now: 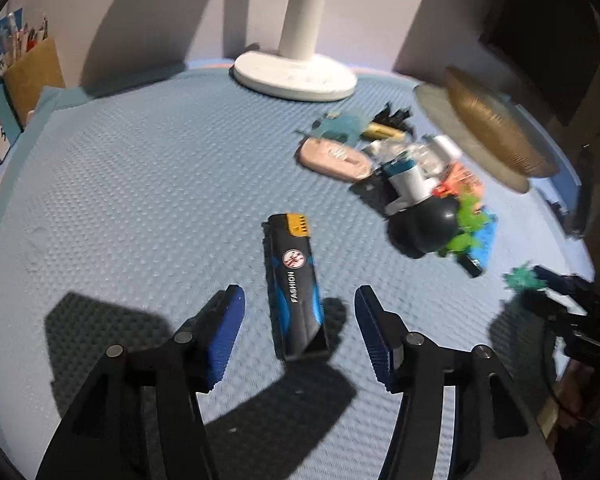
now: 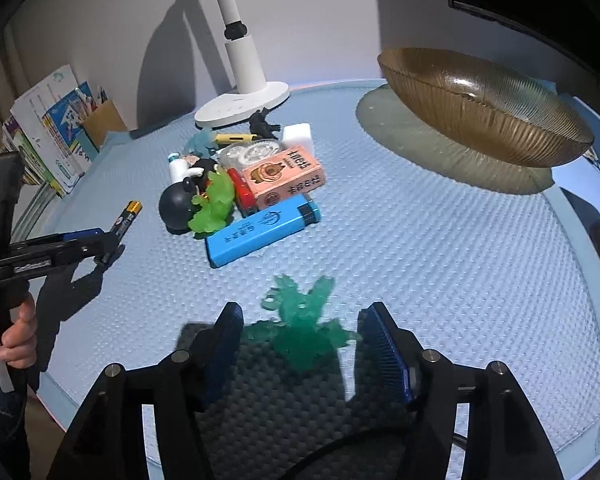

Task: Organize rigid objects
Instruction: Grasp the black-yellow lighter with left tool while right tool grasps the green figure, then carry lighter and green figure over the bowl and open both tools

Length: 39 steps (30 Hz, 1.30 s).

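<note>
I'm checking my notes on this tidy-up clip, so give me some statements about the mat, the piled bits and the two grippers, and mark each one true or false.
1. The black and blue lighter printed FASHION lies between the left gripper's fingers, which do not press on it. True.
2. The ribbed amber glass bowl is full of toys. False: nothing shows inside it.
3. The translucent teal plastic figure lies between the right gripper's fingers. True.
4. The light blue rectangular lighter stands upright. False: it lies flat by the pile.
5. The white lamp base stands on bare wood. False: it stands on the blue dimpled mat.
</note>
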Motion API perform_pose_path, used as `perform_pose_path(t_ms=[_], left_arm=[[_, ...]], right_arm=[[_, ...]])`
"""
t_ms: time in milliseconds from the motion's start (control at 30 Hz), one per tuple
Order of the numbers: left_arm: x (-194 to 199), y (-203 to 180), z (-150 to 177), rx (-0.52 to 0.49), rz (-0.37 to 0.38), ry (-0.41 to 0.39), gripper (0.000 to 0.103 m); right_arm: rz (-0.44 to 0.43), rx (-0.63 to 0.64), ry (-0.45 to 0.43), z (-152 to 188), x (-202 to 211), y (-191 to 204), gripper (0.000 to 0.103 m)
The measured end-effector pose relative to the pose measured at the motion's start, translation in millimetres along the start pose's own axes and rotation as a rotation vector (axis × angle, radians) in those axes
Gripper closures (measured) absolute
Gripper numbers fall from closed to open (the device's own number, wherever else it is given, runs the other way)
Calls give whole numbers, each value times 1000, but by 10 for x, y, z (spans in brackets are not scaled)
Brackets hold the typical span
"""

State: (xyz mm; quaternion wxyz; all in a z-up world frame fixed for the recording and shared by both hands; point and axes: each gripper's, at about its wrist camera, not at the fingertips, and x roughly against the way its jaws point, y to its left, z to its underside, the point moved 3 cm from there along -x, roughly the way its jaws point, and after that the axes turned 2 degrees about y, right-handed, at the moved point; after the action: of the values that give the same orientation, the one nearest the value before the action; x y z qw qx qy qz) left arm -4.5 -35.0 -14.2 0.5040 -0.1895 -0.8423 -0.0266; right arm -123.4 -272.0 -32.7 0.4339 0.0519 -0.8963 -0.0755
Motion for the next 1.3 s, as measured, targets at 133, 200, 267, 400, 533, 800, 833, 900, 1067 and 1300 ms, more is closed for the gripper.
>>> perform_pose_path(t_ms=[133,200,267,400,533,800,833,900,1067,1300], left_arm=[[-45,-138,-9,-64,-107,-23,55],[-41,-157,-10,-74,-133,-36,65],[-24,-156,-20,-56,-145,-45,82],[16,-150,-15,-25,-157,-56,83],[300,-271,-82,-25,-119,-130,83],[974,-1124,-860,-159,-5,-345,83],[1026,-1316,-1032,-180,37,-362,83],[1049,-1565,-1243,-201,84,-380,83],[650,-2232,-1732,-243,201,-305,83],[-225,-2593,-1710,-245,235,-132,83]], right_arm=[[-32,-25,4,31,4,-46,38],[-18,-15,9,38,-8,-7,37],[17,12,13,28,-34,46,37],[150,145,-4,81,-58,281,51],[106,166,-21,53,56,318,54],[104,-2,-231,-723,884,-390,54],[121,-27,-266,-868,1004,-539,54],[154,-67,-310,-1091,1151,-769,54],[146,-183,-308,-1485,1127,-1298,54],[88,-289,-145,-1413,506,-1723,54]])
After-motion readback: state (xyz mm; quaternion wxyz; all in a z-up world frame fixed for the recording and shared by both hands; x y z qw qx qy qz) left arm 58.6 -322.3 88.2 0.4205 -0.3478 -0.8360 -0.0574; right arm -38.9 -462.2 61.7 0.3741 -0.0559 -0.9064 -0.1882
